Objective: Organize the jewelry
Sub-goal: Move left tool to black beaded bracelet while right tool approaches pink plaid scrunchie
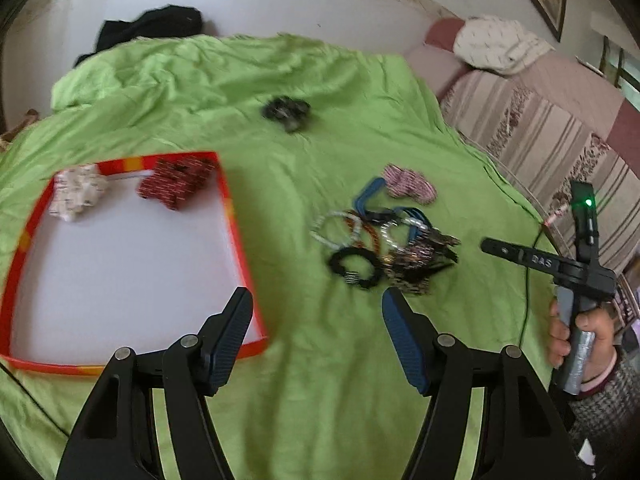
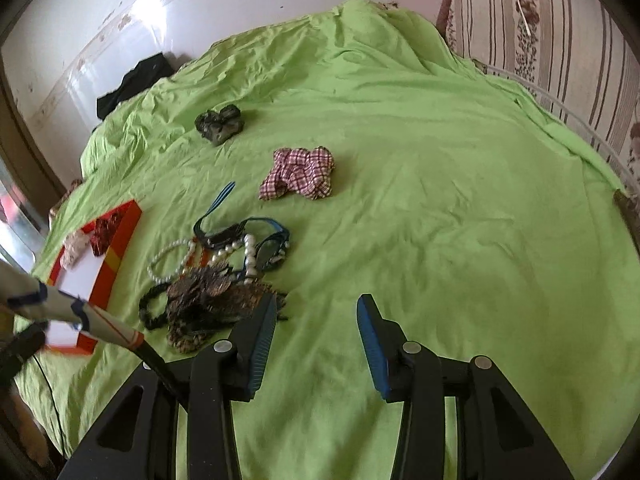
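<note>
A red-rimmed white tray (image 1: 240,248) lies on the green sheet and holds a white scrunchie (image 1: 78,192) and a red scrunchie (image 1: 176,182). The tray also shows at the left of the right wrist view (image 2: 116,256). A heap of bracelets, bead strings and hair ties (image 1: 384,248) lies right of the tray; it also shows in the right wrist view (image 2: 216,276). A pink checked scrunchie (image 2: 298,174) and a dark scrunchie (image 2: 220,122) lie farther back. My left gripper (image 1: 318,314) is open and empty, between tray and heap. My right gripper (image 2: 318,322) is open and empty, just right of the heap.
The green sheet (image 2: 440,200) covers the bed. A striped sofa (image 1: 540,128) stands along its right side. A black cloth (image 1: 152,28) lies at the far edge by the white wall. A thin cable (image 1: 528,280) runs by the right hand.
</note>
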A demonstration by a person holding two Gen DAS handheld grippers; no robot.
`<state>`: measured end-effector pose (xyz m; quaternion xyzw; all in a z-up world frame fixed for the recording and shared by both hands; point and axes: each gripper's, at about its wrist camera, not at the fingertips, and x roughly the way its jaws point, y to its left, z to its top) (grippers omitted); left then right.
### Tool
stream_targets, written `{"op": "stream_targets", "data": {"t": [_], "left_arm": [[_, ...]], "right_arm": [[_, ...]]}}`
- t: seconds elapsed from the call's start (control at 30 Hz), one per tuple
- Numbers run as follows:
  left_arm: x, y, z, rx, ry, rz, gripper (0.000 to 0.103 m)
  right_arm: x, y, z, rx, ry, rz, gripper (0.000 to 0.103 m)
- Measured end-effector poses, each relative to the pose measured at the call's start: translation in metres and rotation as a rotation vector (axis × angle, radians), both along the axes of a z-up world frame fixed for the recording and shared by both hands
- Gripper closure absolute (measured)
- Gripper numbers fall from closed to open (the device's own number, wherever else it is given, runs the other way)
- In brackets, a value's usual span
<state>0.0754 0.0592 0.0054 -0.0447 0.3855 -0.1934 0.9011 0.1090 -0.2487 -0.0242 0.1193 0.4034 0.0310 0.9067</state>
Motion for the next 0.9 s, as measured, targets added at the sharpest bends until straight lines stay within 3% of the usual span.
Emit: {"op": "stream_targets", "data": {"t": [0.27, 0.33, 0.4, 0.63, 0.9], "left_arm": [[0.043, -0.043, -0.015, 0.001, 0.108, -0.037, 0.039], [0.058, -0.048, -0.023, -0.009, 0.155, -0.035, 0.057], [0.072, -0.052, -0.032, -0.025, 0.199, -0.035, 0.063], [0.091, -0.068, -0.059, 0.017, 0.245, -0.043, 0.063], [0.099, -0.072, -0.07, 0.005, 0.246, -0.049, 0.063]], "right_arm": [[0.009, -0.019, -0.017, 0.119, -0.026, 0.014, 0.058], [0.012, -0.023, -0.019, 0.14, -0.019, 0.015, 0.058], [0.012, -0.027, -0.018, 0.157, -0.028, 0.018, 0.058], [0.021, -0.032, -0.013, 0.169, -0.039, 0.02, 0.057], [0.069, -0.029, -0.012, 0.159, -0.013, 0.018, 0.057]]}}
